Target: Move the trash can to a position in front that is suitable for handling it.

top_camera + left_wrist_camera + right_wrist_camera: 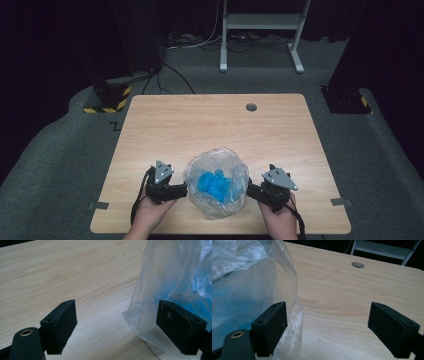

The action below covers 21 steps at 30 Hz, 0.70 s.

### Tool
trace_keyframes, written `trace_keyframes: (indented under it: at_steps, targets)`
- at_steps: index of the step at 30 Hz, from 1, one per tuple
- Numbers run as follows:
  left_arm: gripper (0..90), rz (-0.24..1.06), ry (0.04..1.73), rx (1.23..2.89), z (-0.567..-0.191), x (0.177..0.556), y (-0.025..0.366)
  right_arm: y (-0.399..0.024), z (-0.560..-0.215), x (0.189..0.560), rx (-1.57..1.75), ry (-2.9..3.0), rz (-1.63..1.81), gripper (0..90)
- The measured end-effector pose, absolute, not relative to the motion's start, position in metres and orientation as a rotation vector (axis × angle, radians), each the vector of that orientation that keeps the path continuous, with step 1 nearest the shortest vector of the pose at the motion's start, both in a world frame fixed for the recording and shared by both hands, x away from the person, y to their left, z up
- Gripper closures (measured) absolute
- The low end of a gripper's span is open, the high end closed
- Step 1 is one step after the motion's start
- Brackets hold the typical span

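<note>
A clear plastic bag (216, 182) with crumpled blue material (215, 186) inside stands near the front edge of the wooden table (215, 125). My left gripper (181, 190) is at the bag's left side and stands open; in the left gripper view its right jaw touches the bag (172, 280) and the gap between the jaws holds bare table. My right gripper (251, 190) is at the bag's right side, also open; in the right gripper view its left jaw rests against the bag (249, 282). The blue material (232, 302) shows through the film.
A round cable hole (251, 107) sits near the table's far edge. Beyond the table are a white stand (260, 30), cables on grey carpet and dark posts with yellow-black striped bases (107, 100). Bare tabletop stretches behind the bag.
</note>
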<state>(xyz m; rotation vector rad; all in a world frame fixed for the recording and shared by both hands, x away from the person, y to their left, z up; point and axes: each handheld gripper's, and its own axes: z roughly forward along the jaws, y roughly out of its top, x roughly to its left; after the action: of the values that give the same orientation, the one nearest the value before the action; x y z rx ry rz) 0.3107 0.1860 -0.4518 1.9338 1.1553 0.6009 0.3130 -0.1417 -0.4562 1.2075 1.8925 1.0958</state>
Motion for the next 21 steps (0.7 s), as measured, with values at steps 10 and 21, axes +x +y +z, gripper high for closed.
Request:
trace_keyframes:
  at_steps: [10,21]
  targets:
    - [21.7,0.585,1.185,1.907,-0.454,0.320,0.166,-0.160,-0.458,0.330,1.237,1.911,1.121,18.8]
    - [21.4,0.545,1.208,1.881,-0.453,0.346,0.144,-0.184,-0.458,0.351,1.261,1.918,1.114,19.4]
